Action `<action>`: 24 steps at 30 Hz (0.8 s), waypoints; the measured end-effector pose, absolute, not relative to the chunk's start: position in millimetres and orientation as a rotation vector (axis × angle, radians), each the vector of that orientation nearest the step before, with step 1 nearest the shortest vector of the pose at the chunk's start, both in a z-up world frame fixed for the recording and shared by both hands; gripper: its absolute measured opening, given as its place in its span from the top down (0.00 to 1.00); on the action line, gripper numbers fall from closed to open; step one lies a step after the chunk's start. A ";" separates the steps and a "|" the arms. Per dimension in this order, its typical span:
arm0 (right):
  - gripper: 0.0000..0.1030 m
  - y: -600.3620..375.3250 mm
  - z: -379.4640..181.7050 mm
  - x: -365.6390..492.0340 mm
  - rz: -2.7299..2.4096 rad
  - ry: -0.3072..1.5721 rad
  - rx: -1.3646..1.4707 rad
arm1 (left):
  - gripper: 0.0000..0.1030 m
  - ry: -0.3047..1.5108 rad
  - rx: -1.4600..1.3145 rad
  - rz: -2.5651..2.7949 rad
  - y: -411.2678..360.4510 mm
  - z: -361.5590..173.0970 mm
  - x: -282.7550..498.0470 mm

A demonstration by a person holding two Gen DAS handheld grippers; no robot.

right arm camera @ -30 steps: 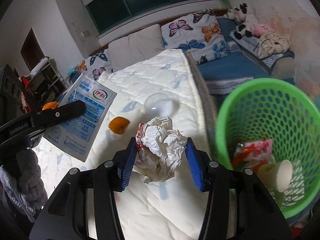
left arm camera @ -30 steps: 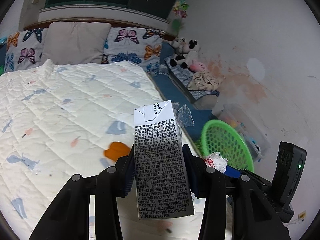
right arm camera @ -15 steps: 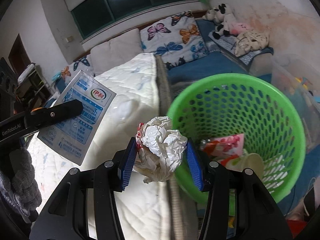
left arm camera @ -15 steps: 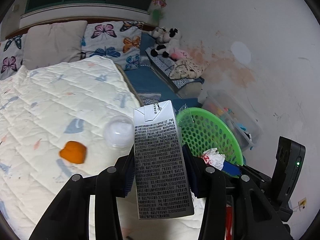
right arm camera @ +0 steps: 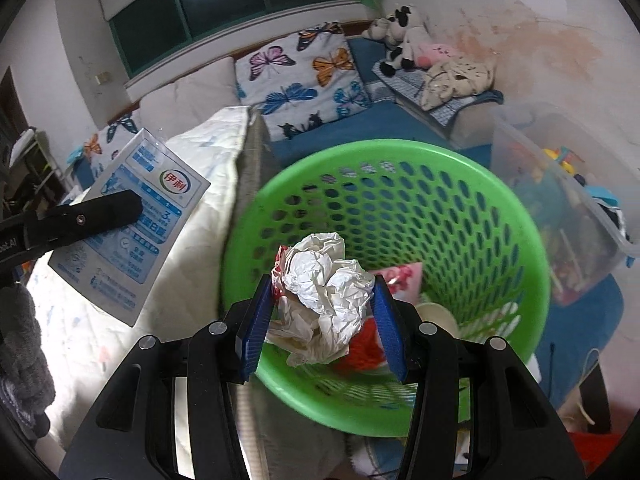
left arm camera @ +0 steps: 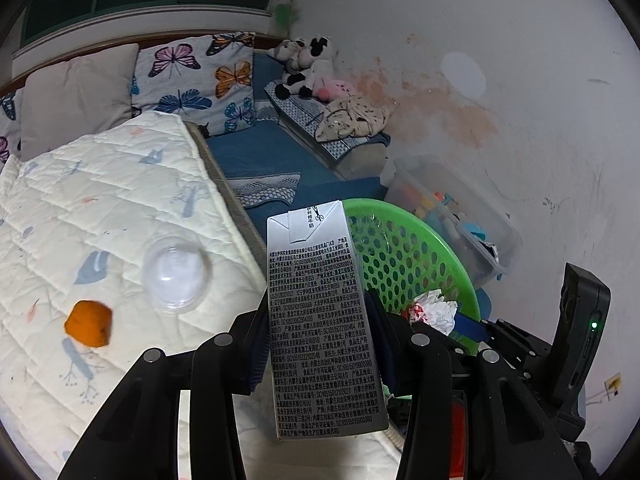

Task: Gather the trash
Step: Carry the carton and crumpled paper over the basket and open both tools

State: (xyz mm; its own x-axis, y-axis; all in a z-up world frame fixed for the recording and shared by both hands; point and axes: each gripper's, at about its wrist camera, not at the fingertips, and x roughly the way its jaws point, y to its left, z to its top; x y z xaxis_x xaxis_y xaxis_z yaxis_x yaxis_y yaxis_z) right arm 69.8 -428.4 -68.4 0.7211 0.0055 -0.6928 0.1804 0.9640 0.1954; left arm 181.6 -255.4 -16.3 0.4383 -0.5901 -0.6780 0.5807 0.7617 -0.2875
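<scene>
My left gripper (left arm camera: 320, 340) is shut on a milk carton (left arm camera: 322, 320), held upright over the bed's right edge; the carton also shows in the right wrist view (right arm camera: 132, 220). My right gripper (right arm camera: 322, 320) is shut on a crumpled white paper ball (right arm camera: 324, 284), held above the open green basket (right arm camera: 500, 200), which holds wrappers and a cup. The paper ball (left arm camera: 434, 310) and basket (left arm camera: 408, 256) show in the left wrist view. An orange peel (left arm camera: 89, 323) and a clear plastic dome lid (left arm camera: 176, 276) lie on the quilt.
The white quilted bed (left arm camera: 100, 208) fills the left, with butterfly pillows (left arm camera: 196, 80) at its head. A clear storage bin (left arm camera: 448, 216) stands by the stained wall behind the basket. Plush toys (left arm camera: 308, 64) and cloth lie on a blue bench.
Both grippers have swung right, from over the bed to the basket. The paper ball is now over the basket's opening. The carton has come up to the bed's edge beside it.
</scene>
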 end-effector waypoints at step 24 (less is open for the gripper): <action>0.41 -459.5 -76.2 66.2 -0.203 0.783 0.231 | 0.58 0.863 0.070 -0.760 -311.0 -27.3 185.8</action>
State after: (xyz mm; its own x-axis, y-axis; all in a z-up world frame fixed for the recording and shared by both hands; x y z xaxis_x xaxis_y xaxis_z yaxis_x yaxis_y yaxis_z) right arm 66.2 -459.5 -76.2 0.6916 -0.0945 -0.7160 0.2650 0.9555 0.1299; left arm 185.8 -311.0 -27.3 0.4089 -0.5755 -0.7083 0.6293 0.7399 -0.2379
